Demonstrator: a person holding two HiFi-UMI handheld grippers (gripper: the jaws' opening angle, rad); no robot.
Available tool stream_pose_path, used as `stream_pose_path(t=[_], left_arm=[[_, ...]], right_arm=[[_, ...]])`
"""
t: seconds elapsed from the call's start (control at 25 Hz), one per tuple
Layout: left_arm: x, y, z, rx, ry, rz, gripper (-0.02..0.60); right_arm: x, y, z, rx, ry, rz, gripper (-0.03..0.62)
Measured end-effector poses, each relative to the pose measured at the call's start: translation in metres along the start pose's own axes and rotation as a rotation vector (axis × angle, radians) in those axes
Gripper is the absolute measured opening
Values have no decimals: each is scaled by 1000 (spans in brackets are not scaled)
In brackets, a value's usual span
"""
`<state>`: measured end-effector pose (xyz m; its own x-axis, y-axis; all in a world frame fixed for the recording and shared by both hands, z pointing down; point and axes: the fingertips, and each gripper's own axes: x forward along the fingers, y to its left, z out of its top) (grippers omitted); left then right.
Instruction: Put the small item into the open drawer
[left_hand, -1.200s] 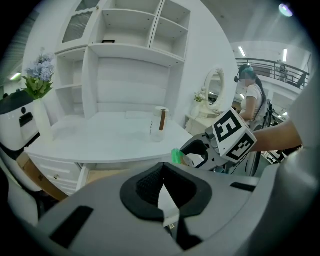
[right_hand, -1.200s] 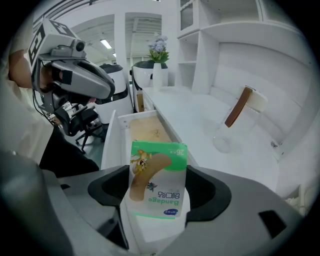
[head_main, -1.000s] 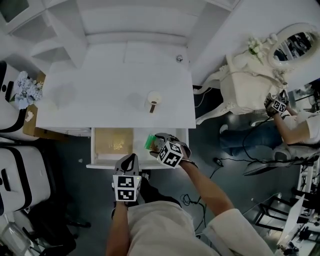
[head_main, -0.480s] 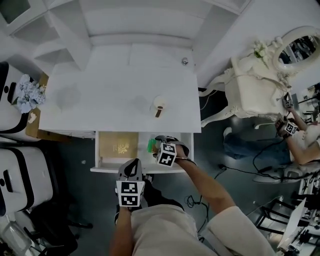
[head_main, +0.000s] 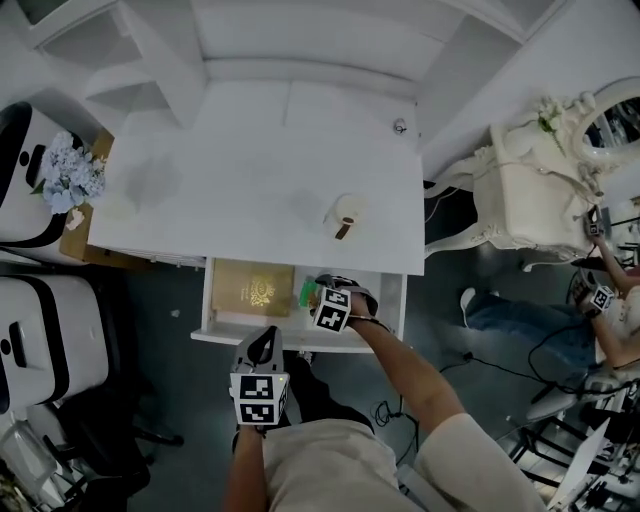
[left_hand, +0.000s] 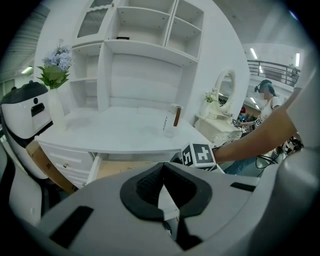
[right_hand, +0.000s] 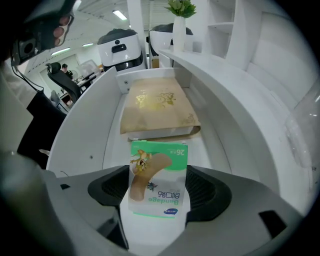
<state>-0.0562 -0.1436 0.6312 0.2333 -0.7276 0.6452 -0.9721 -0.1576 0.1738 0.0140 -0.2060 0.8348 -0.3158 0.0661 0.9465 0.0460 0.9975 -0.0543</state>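
The small item is a green and white bandage box (right_hand: 157, 180), and my right gripper (right_hand: 159, 192) is shut on it. It hangs low inside the open white drawer (right_hand: 85, 130), just short of a gold book (right_hand: 157, 107) lying there. In the head view the box (head_main: 307, 292) and right gripper (head_main: 318, 297) sit over the drawer's (head_main: 208, 305) middle, right of the book (head_main: 255, 290). My left gripper (head_main: 265, 338) waits outside the drawer front, its jaws shut with nothing between them (left_hand: 164, 192).
On the white desk top (head_main: 230, 180) stands a cup with a brown stick (head_main: 344, 214). A flower vase (head_main: 68, 180) and a white machine (head_main: 40, 340) are at the left. An ornate white dressing table (head_main: 540, 180) and another person (head_main: 610, 300) are at the right.
The head view has shifted, so the desk sits more to the right. My right gripper with the box has moved slightly left in the drawer, toward the book. The left gripper has hardly moved.
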Motion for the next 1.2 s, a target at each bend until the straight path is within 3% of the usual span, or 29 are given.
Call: stream_pose_path(t=[0.36, 0.76, 1.2], left_arm=[[-6, 24, -18, -48, 21, 43, 17], [-11, 35, -22, -67, 23, 65, 17], [-10, 30, -22, -63, 15, 53, 17]], right_arm=[[27, 1, -5, -85, 71, 28, 370], [33, 0, -1, -125, 69, 53, 371], [26, -5, 3, -72, 29, 23, 371]])
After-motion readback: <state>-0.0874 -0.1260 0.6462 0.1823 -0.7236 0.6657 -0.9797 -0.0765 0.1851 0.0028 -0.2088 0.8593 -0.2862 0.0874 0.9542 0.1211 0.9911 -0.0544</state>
